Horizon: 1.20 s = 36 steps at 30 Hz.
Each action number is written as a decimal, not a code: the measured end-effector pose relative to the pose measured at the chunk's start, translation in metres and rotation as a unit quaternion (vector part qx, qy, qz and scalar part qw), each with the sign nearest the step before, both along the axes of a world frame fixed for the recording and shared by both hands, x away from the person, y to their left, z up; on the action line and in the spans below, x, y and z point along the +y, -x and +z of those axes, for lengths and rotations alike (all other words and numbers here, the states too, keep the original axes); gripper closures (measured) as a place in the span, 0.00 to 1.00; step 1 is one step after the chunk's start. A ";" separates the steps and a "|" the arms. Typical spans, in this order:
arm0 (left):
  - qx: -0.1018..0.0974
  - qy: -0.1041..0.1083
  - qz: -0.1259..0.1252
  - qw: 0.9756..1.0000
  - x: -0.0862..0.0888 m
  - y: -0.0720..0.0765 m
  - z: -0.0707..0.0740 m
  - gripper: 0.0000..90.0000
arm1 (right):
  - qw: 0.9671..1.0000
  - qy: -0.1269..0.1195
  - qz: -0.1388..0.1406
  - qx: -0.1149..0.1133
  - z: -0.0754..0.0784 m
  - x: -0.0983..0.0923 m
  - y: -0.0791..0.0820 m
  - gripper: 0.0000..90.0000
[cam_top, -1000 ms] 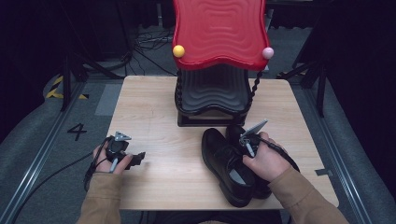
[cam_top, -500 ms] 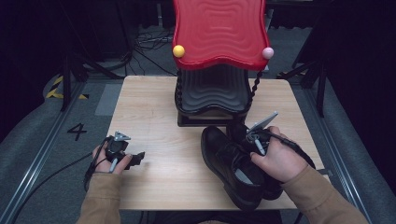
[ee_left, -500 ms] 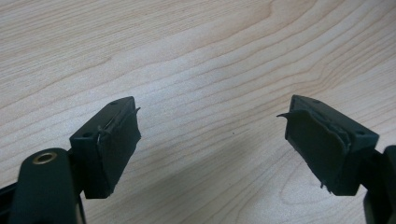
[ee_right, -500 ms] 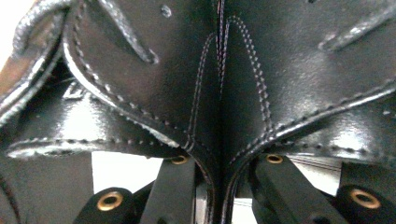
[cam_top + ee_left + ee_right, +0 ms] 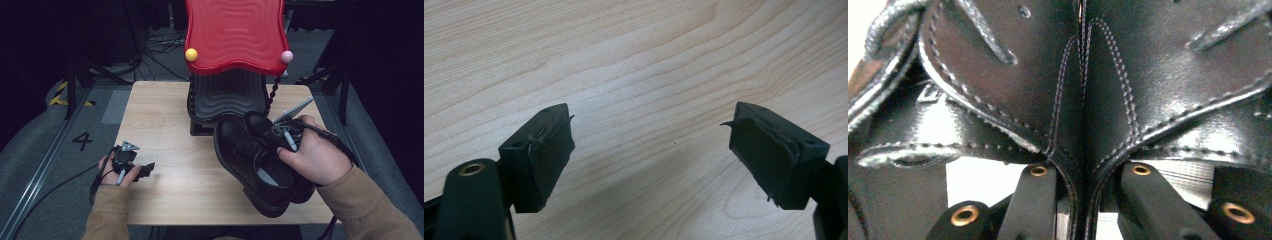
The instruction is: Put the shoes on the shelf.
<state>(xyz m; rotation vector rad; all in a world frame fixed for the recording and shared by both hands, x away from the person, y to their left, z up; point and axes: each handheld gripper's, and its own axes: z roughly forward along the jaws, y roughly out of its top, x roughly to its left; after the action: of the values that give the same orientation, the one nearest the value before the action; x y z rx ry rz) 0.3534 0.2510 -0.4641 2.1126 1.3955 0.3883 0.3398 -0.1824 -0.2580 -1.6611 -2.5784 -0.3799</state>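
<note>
Black leather fills the right gripper view — both shoes (image 5: 1068, 90) pinched together, inner walls pressed side by side between the jaws of our right gripper (image 5: 280, 131), so it's clamped on the pair. In the high view the pair sits at the table's (image 5: 165, 120) right, toes tilted toward the rack (image 5: 227, 95), heels near the front edge. We judge this the lift-and-carry step; next move calls for a steady grip and enough height to clear the rack's black shelf under the red top. Left gripper (image 5: 134, 169) rests at the table's left, jaws wide apart, nothing btwn them. Writing: a "4" (image 5: 82, 141) on the floor; no brand legible on the shoes.
</note>
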 end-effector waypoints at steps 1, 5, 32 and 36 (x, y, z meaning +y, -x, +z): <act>0.003 0.000 -0.001 1.000 0.001 0.000 0.000 0.20 | 1.000 0.002 0.001 -0.001 0.003 0.000 0.000 0.91; 0.005 -0.001 -0.001 1.000 0.000 -0.001 -0.002 0.20 | 1.000 -0.002 0.003 -0.004 0.017 0.000 -0.002 0.91; 0.004 -0.008 0.006 1.000 0.001 -0.001 -0.005 0.20 | 0.999 0.004 0.014 -0.049 0.106 0.015 0.004 0.92; 0.003 -0.008 0.006 1.000 0.001 -0.001 -0.005 0.20 | 0.999 -0.004 0.017 -0.044 0.125 0.014 0.006 0.91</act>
<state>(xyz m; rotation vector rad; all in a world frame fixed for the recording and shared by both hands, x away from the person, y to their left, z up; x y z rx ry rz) 0.3546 0.2525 -0.4690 2.1203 1.4132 0.4004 0.3340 -0.1680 -0.1333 -1.6304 -2.6606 -0.4716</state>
